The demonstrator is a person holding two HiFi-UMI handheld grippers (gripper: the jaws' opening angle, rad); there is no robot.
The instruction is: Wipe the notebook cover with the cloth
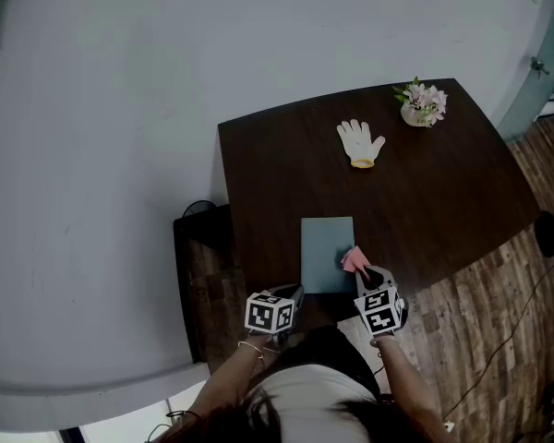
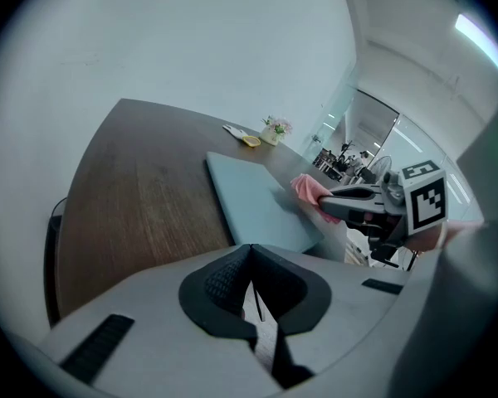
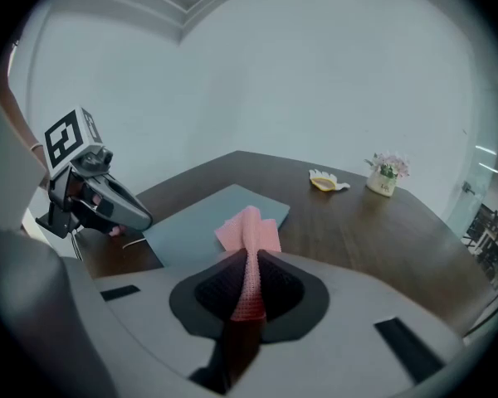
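- Jaws of the right gripper point(image 3: 247, 282) were pressed together on a fold of the pink cloth point(image 3: 251, 232), and the loose end fanned out ahead of them.
- That loose end lay on the near right edge of the notebook point(image 1: 325, 247), which sat flat and closed near the front edge of the dark table point(image 1: 443, 201).
- The left gripper point(image 2: 251, 287) had its jaws closed with nothing between them. It sat just beside the notebook's near left corner, but whether it pressed on the cover could not be told.
- A white glove point(image 1: 360, 142) and a small flower pot point(image 1: 422, 105) stood well apart from the work, at the far side of the table.
- The wiping looked barely begun, since most of the cover showed bare beyond the cloth.
- Risk: with nothing clearly pinning it, the notebook could slide or swing round under a firm stroke, and a pull towards the person might carry it off the near edge.
- Risk: the cloth was held only by a narrow fold, so drag on the cover could tug it free or bunch it up.
- Risk: a low angle could bring the hard jaws, not the cloth, onto the cover.
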